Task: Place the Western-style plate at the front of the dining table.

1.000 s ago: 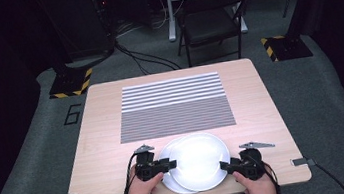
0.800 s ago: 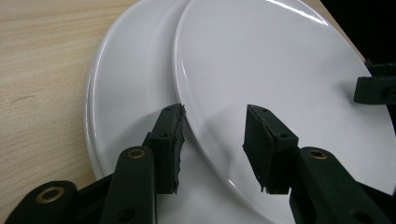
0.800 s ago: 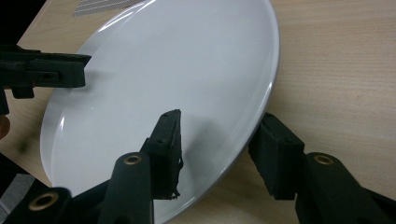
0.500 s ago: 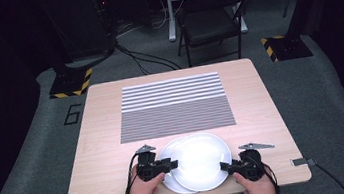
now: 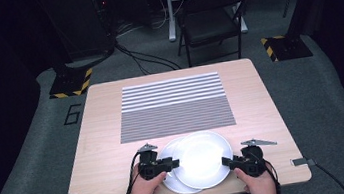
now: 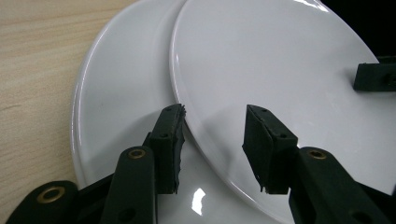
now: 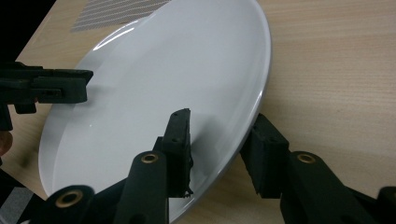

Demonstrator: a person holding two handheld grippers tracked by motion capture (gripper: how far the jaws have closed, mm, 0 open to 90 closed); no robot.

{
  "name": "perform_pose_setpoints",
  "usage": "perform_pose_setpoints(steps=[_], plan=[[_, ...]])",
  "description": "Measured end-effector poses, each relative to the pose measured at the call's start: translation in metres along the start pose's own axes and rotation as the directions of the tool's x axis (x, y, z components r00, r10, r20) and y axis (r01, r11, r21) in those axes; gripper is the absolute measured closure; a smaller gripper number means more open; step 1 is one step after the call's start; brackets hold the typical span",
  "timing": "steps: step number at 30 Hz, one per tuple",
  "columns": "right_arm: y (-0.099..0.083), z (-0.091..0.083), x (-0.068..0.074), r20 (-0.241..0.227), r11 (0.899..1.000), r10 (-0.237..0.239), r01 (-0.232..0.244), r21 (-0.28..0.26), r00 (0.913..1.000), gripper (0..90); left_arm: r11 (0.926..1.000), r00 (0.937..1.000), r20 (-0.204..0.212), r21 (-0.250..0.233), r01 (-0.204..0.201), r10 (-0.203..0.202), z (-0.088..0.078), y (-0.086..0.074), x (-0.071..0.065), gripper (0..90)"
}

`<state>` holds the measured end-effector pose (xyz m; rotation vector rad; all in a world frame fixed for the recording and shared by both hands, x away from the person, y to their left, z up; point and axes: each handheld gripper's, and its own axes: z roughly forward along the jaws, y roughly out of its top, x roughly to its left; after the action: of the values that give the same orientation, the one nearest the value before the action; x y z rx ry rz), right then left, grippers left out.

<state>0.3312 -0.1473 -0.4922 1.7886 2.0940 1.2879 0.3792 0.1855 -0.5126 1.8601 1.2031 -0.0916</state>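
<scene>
At the near edge of a wooden table point(image 5: 101, 151), a person is working two hand-held grippers at a pair of white plates lying just in front of a striped mat point(image 5: 173, 106). The upper plate point(image 5: 202, 158) is resting partly on the lower plate point(image 5: 173, 180), overlapping it and shifted away from it toward the person's right. The left gripper point(image 5: 175, 163) is standing with its jaws apart, straddling the upper plate's rim point(image 6: 187, 126) on the side farthest from the right gripper; one pad is lying against the edge, the other is clear of it, so no grip is made. The right gripper point(image 5: 226, 161) is reaching the opposite rim point(image 7: 247, 135) with its jaws parted on either side of it, one above the plate and one below, not visibly pinching. The step in hand appears to be taking hold of the upper plate from both sides. The next move likely calls for both pairs of jaws closing squarely on the thin, glossy rim, then an even lift so the plate is not tipping or sliding.
</scene>
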Motion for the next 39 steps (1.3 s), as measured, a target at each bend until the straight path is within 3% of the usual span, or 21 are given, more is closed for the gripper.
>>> perform_pose_setpoints(steps=[19, 26, 27, 32, 38, 39], plan=[[0.008, 0.007, -0.012, 0.003, 0.999, 0.039, -0.039, 0.009, 0.9992, 65.5, 0.9987, 0.9989, 0.007, -0.021, 0.047, -0.047, 0.005, 0.006, 0.002, 60.0], [0.011, 0.010, -0.008, 0.037, 1.000, 0.000, 0.000, -0.002, 0.9993, 62.1, 0.9982, 0.9993, 0.019, -0.050, 0.034, -0.033, -0.001, 0.008, 0.001, 60.7], [0.011, 0.011, -0.007, 0.043, 1.000, -0.008, 0.008, -0.005, 0.9990, 61.8, 0.9972, 0.9988, 0.017, -0.059, 0.047, -0.046, 0.000, 0.008, 0.001, 60.6], [0.011, 0.011, -0.008, 0.036, 1.000, 0.001, -0.001, 0.000, 0.9994, 62.5, 0.9973, 0.9987, 0.020, -0.055, 0.048, -0.047, 0.000, 0.009, 0.003, 60.5], [0.010, 0.011, -0.009, 0.039, 1.000, -0.011, 0.012, -0.006, 0.9992, 62.7, 0.9965, 0.9971, 0.015, -0.036, 0.075, -0.075, 0.003, 0.008, 0.004, 59.2], [0.010, 0.010, -0.009, 0.039, 1.000, -0.011, 0.011, -0.007, 0.9992, 62.9, 0.9944, 0.9951, 0.022, -0.041, 0.097, -0.096, 0.004, 0.009, 0.004, 58.2]])
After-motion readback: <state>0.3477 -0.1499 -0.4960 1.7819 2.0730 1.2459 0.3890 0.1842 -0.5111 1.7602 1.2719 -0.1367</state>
